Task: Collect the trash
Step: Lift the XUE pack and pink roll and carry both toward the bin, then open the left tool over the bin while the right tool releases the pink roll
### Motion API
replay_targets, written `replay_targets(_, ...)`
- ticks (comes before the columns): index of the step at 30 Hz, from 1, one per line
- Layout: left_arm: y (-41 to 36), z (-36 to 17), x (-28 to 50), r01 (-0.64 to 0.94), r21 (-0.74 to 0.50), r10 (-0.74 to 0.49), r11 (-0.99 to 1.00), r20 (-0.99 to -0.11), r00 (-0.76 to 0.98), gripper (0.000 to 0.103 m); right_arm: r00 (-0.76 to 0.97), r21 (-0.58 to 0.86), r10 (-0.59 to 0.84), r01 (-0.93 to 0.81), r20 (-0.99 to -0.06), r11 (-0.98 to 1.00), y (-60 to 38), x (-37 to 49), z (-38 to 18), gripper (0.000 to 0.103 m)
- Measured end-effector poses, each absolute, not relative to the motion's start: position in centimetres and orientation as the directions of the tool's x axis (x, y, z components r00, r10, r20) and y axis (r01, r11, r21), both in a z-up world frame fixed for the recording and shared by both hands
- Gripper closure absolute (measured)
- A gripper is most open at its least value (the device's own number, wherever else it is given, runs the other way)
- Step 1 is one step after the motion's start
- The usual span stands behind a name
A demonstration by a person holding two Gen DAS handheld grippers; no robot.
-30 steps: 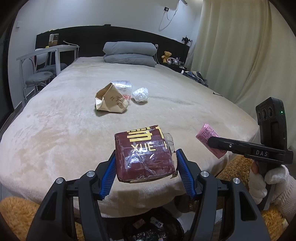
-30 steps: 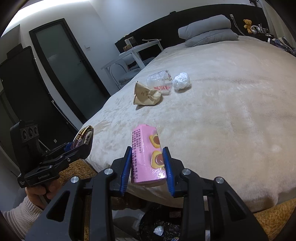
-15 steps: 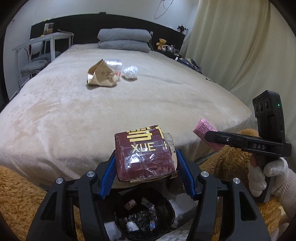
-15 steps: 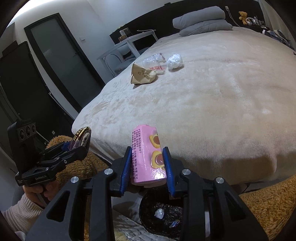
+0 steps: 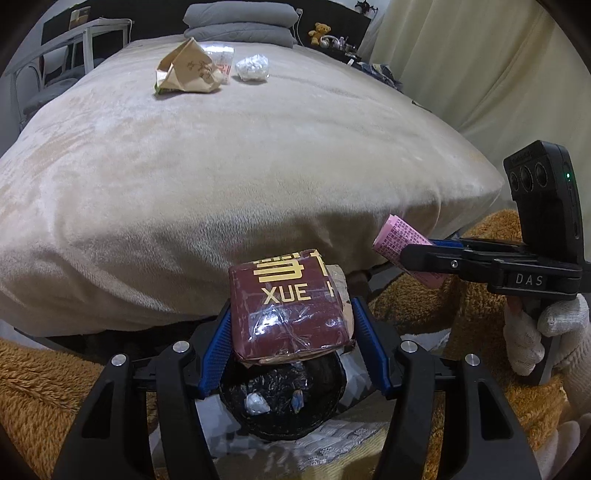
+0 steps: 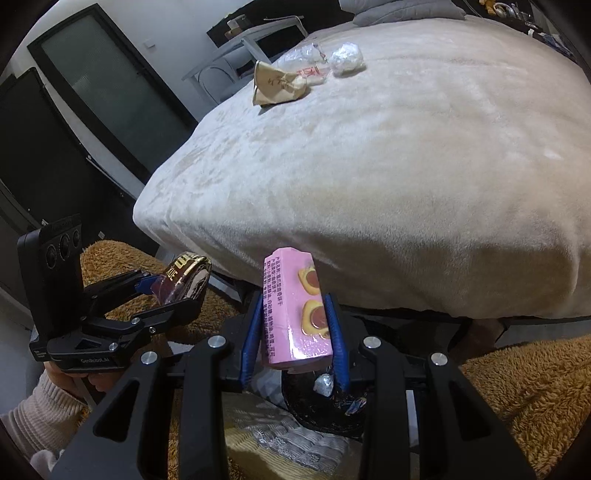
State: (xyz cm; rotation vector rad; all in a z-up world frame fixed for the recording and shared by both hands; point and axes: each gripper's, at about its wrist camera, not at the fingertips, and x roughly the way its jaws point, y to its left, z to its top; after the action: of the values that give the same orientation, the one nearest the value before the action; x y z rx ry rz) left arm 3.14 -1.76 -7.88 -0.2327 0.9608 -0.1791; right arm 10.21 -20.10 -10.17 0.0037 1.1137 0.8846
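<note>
My left gripper (image 5: 291, 332) is shut on a dark red box (image 5: 288, 310) with gold letters, held above a black-lined trash bin (image 5: 280, 398) on the floor. My right gripper (image 6: 293, 332) is shut on a pink carton (image 6: 293, 314), also above the bin (image 6: 325, 406). Each gripper shows in the other's view: the right one with the pink carton (image 5: 402, 254), the left one with the red box (image 6: 183, 280). On the bed lie a crumpled brown paper bag (image 5: 188, 70), a clear plastic wrapper (image 5: 221, 61) and a white paper wad (image 5: 253, 68).
The beige bed (image 5: 240, 166) fills the view ahead, its front edge just beyond the bin. An orange shaggy rug (image 6: 524, 384) covers the floor. Grey pillows (image 5: 240, 22) lie at the headboard. A white chair (image 5: 44, 59) stands left, curtains (image 5: 480, 74) right, a dark door (image 6: 110, 92).
Both grippers have pulled back from the bed and dropped lower with their boxes. The trash bin has come into view right under both of them.
</note>
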Motion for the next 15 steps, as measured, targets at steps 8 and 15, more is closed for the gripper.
replay_targets(8,-2.9,-10.5,4.1,0.043,-0.297,-0.285,0.954,-0.855,0.433,0.043,0.042,0.419,0.536,-0.573,-0.843,0.704,-19.2,10.7,-13.2,0.068)
replay_targets(15,-3.3,-13.5,5.4,0.019,-0.302,-0.294,0.953,-0.913,0.283,0.043,-0.037,0.424,0.479,-0.529,-0.877,0.735,-18.9,11.5,-15.8,0.068)
